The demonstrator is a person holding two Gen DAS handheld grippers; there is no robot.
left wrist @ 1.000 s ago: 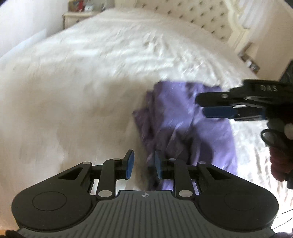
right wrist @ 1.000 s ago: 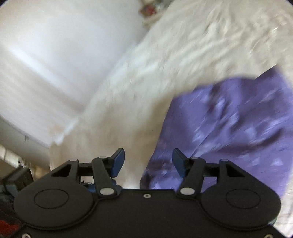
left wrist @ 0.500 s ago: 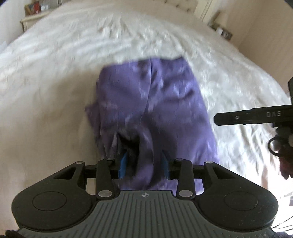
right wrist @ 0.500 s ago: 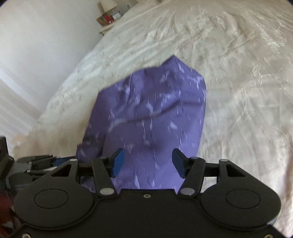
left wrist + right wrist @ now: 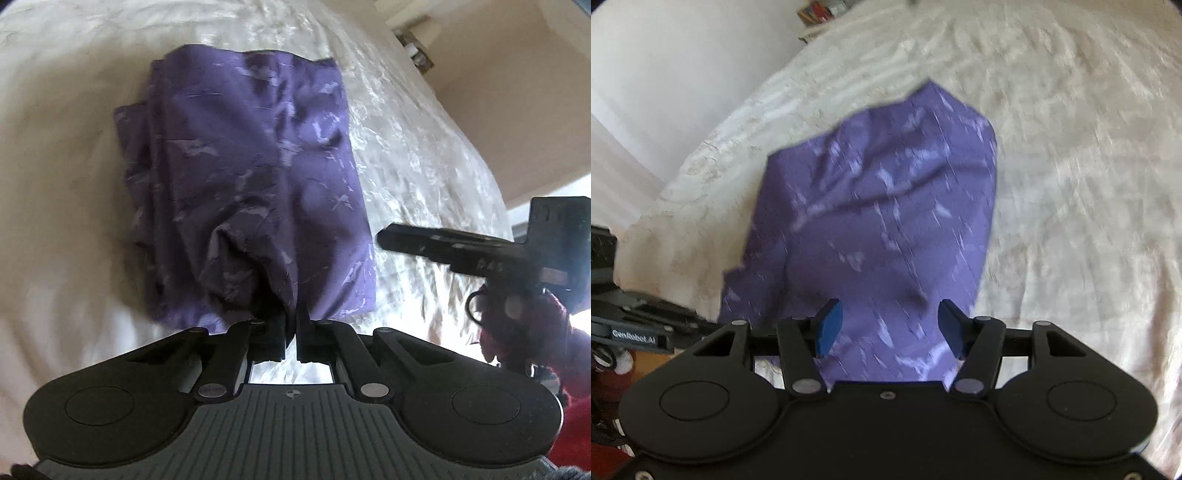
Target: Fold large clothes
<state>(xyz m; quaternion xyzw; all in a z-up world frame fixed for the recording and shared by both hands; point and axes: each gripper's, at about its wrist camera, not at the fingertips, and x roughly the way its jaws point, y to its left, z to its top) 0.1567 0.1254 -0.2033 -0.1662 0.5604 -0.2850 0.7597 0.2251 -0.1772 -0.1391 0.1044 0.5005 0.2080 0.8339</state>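
A purple patterned garment (image 5: 251, 177) lies folded into a rough rectangle on a white bedspread (image 5: 55, 184). My left gripper (image 5: 291, 332) is shut on a pinched ridge of the garment's near edge, and the cloth bunches up just ahead of its fingers. In the right wrist view the same garment (image 5: 879, 206) stretches away from my right gripper (image 5: 888, 328), which stands open over the near end with cloth below its blue pads (image 5: 829, 326). The right gripper (image 5: 417, 242) also shows in the left wrist view, to the right of the garment.
The white textured bedspread (image 5: 1071, 184) spreads around the garment on all sides. A nightstand with small items (image 5: 820, 14) stands at the far left corner. A beige wall (image 5: 498, 92) rises beyond the bed. A red sleeve (image 5: 554, 339) holds the right gripper.
My left gripper tipped downward and closed on the garment's near edge, having stood open around it. The right gripper moved in over the garment and stays open.
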